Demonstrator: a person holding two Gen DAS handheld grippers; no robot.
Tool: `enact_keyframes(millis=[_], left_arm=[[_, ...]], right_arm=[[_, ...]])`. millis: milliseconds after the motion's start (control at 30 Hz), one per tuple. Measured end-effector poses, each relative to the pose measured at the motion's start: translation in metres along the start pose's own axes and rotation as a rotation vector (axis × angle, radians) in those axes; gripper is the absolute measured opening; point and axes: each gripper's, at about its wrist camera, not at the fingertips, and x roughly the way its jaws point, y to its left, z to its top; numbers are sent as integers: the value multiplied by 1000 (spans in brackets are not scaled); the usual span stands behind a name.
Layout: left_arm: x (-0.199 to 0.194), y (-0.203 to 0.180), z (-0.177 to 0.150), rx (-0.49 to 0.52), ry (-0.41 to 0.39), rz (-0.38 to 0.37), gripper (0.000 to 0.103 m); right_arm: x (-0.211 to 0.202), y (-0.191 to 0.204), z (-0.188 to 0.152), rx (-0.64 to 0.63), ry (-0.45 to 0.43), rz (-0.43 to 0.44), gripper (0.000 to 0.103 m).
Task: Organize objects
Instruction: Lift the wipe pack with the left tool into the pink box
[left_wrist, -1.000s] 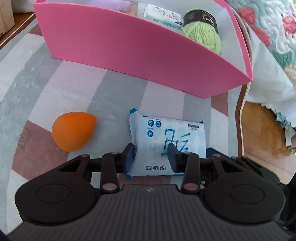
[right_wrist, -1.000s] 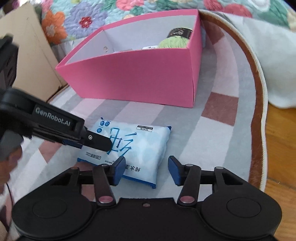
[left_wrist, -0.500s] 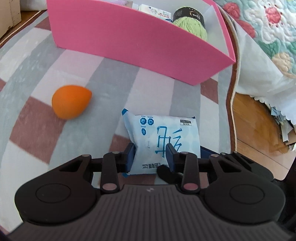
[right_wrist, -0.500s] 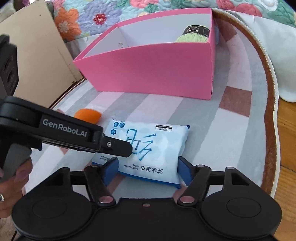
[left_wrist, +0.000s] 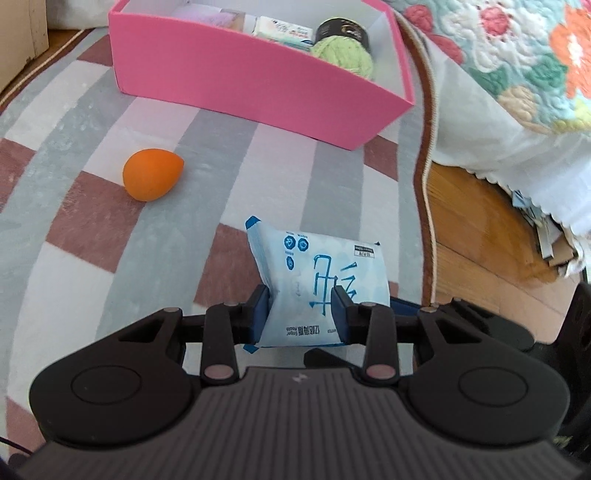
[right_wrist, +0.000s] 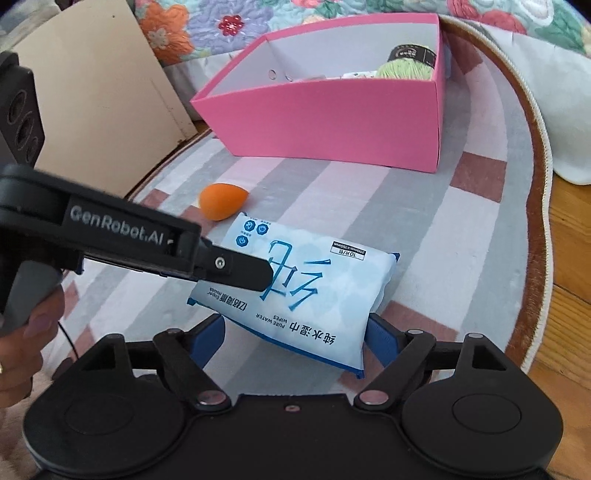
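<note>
A white and blue pack of wet wipes (left_wrist: 321, 266) hangs a little above the striped rug, and my left gripper (left_wrist: 299, 306) is shut on its near end. In the right wrist view the left gripper's black finger (right_wrist: 236, 269) lies across the pack (right_wrist: 314, 280). My right gripper (right_wrist: 295, 332) has its jaws opening, with the pack's near edge between the blue pads, which do not press on it. An orange egg-shaped sponge (left_wrist: 151, 179) lies on the rug to the left. Beyond it stands the open pink box (left_wrist: 240, 70) with green yarn (left_wrist: 343, 55) and small packets inside.
The round striped rug (left_wrist: 74, 110) ends at a brown border on the right, with wooden floor (left_wrist: 480, 229) past it. A flowered quilt (left_wrist: 517, 74) hangs at the right. A cardboard panel (right_wrist: 92, 110) stands left of the box. A hand (right_wrist: 22, 350) grips the left gripper's handle.
The left gripper has risen and drawn back from the pink box with the wipes pack in it. The right gripper's jaws have spread from narrow to wide around the pack's near edge.
</note>
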Motion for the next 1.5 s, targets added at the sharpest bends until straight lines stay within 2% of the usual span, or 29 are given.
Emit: enact_keyframes(millis=[133, 233, 367, 500, 800, 967, 1033, 1133, 1233, 1500], left_arm=[[-20, -5, -7, 7, -18, 2, 35], [-38, -8, -10, 15, -49, -20, 35], [-59, -21, -11, 96, -81, -19, 35], [-76, -27, -11, 118, -88, -25, 34], [-120, -25, -5, 95, -128, -32, 34], [-148, -23, 2, 89, -138, -28, 35], [-160, -21, 11, 76, -139, -22, 35], [-183, -26, 23, 122, -204, -3, 35], [-198, -25, 40, 138, -228, 5, 35], [-209, -1, 105, 134, -217, -47, 35]], right_arm=[[-20, 2, 5, 23, -2, 50, 86], [-37, -7, 10, 107, -20, 127, 86], [-56, -2, 13, 101, -34, 163, 86], [-71, 13, 21, 43, -35, 137, 86], [-98, 45, 45, -50, -60, 129, 86], [-108, 72, 59, -114, -68, 98, 86], [-111, 81, 67, -133, -75, 92, 86], [-117, 97, 81, -171, -101, 70, 85], [-125, 114, 102, -194, -127, 45, 83], [-125, 146, 156, -243, -192, -62, 76]])
